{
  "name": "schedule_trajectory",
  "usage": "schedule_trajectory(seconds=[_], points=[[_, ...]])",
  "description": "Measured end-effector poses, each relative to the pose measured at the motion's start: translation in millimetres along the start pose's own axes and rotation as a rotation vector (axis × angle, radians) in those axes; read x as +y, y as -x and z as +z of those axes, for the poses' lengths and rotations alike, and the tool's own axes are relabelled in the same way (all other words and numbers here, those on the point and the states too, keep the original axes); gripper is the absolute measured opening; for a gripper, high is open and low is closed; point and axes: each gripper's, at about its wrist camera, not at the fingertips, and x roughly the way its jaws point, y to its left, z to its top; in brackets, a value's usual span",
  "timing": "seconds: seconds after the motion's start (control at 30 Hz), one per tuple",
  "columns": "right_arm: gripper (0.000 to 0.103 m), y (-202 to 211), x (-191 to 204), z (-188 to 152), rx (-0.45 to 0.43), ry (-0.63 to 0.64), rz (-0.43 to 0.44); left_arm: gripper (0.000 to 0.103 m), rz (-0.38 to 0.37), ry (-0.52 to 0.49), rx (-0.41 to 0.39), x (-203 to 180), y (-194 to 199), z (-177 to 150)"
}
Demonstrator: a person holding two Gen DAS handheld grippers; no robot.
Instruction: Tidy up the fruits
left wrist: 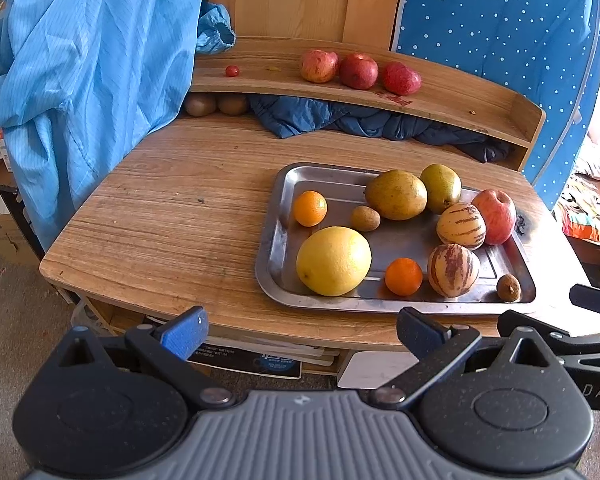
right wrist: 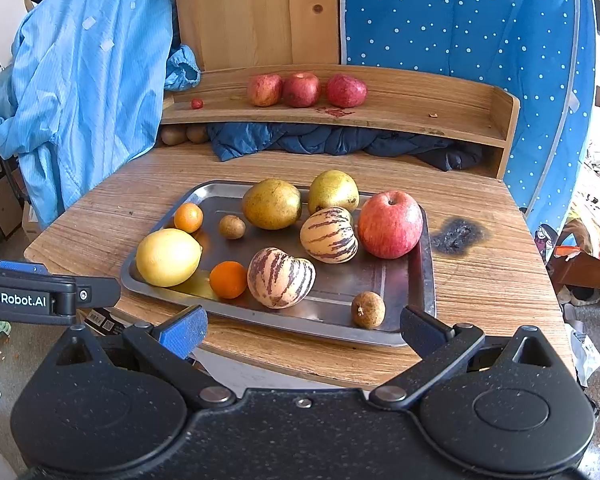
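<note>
My wood-grain table [right wrist: 480,280] carries the steel tray [right wrist: 380,280] near its front edge. Round fruit rolls: the big yellow grapefruit [right wrist: 168,257], the red apple [right wrist: 390,224] (both smooth). My left gripper [left wrist: 300,334] and right gripper [right wrist: 302,330] gape, empty.

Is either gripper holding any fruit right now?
No. The left gripper and right gripper are both open and empty, short of the tray.
</note>
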Motion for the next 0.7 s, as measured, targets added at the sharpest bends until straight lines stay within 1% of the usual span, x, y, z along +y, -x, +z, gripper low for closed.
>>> schedule_trajectory(seconds=[0.7], points=[[0.102, 0.6, -1.3, -1.5, 0.006, 0.005, 0.001, 0.102, 0.002, 0.003, 0.006, 1.0, 1.6, 0.2]])
